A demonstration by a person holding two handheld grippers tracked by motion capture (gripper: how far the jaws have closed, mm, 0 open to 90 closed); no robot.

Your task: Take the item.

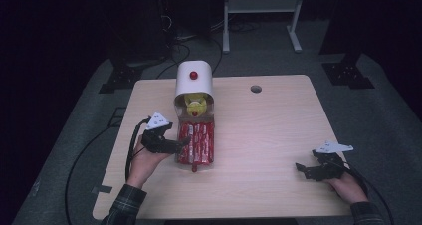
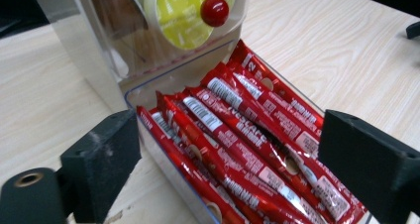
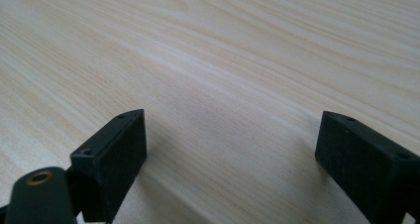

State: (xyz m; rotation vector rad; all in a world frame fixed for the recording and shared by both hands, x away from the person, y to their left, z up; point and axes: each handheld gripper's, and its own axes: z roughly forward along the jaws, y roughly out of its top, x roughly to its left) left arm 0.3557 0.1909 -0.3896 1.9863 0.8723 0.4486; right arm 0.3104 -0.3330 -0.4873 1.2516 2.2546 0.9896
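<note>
A clear drawer (image 1: 196, 144) pulled out from a white-topped dispenser (image 1: 193, 78) holds several red stick sachets (image 2: 247, 140). Behind the drawer sits a yellow capsule (image 2: 185, 11) with a red knob (image 2: 214, 11) in front of it. My left gripper (image 1: 178, 145) is open at the drawer's left side. In the left gripper view its jaws straddle the drawer, one outside the left wall and one over the right edge. My right gripper (image 1: 304, 170) rests open low over bare table (image 3: 237, 85) at the right front, holding nothing.
The light wooden table (image 1: 268, 130) has a round cable hole (image 1: 256, 89) at the back. Cables trail off the left edge. A white metal frame (image 1: 261, 16) stands on the floor beyond the table.
</note>
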